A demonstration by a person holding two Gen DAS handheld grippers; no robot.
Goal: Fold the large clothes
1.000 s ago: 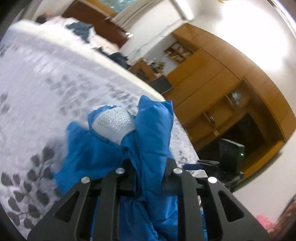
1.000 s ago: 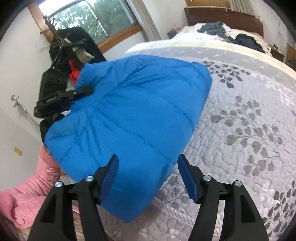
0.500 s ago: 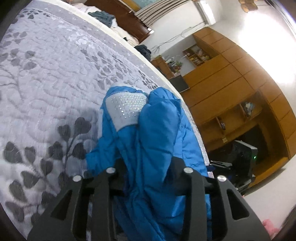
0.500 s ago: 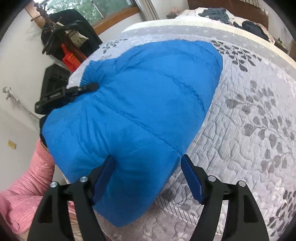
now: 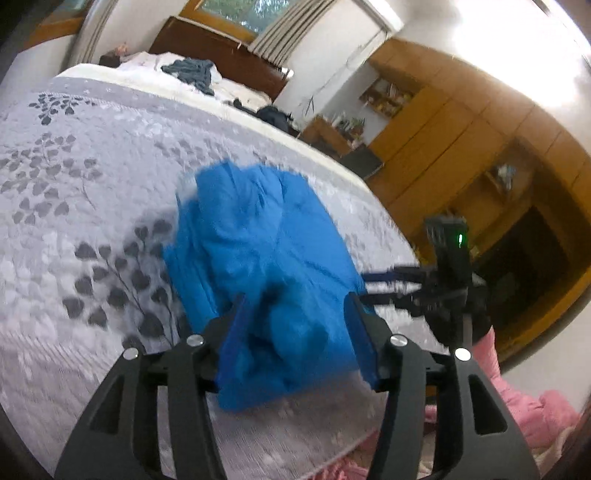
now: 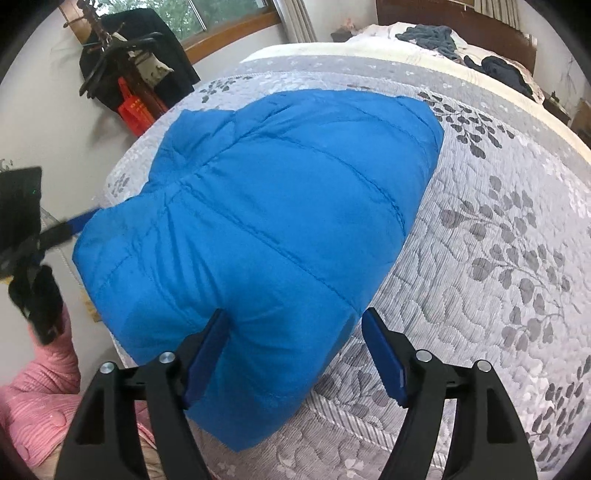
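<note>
A puffy blue quilted jacket (image 6: 288,192) lies bunched on the grey leaf-patterned bed quilt (image 6: 498,240), near the bed's edge. My right gripper (image 6: 295,313) is open, its blue pads standing either side of the jacket's near end, which bulges into the gap. In the left wrist view the jacket (image 5: 258,236) looks crumpled and blurred. My left gripper (image 5: 295,299) is open too, with a fold of jacket lying between its spread fingers. Each gripper shows in the other's view: the right gripper (image 5: 443,258) and the left gripper (image 6: 22,240), both at the jacket's side.
Dark clothes (image 6: 428,35) lie on the white bedding by the headboard. A coat rack (image 6: 125,74) stands by the window wall. Wooden cabinets (image 5: 461,147) fill the other side. A person's pink sleeve (image 6: 33,398) is beside the bed edge.
My left gripper, shut on the jacket before, has opened and let it go; the jacket has dropped onto the quilt. The right gripper stayed open and moved slightly closer.
</note>
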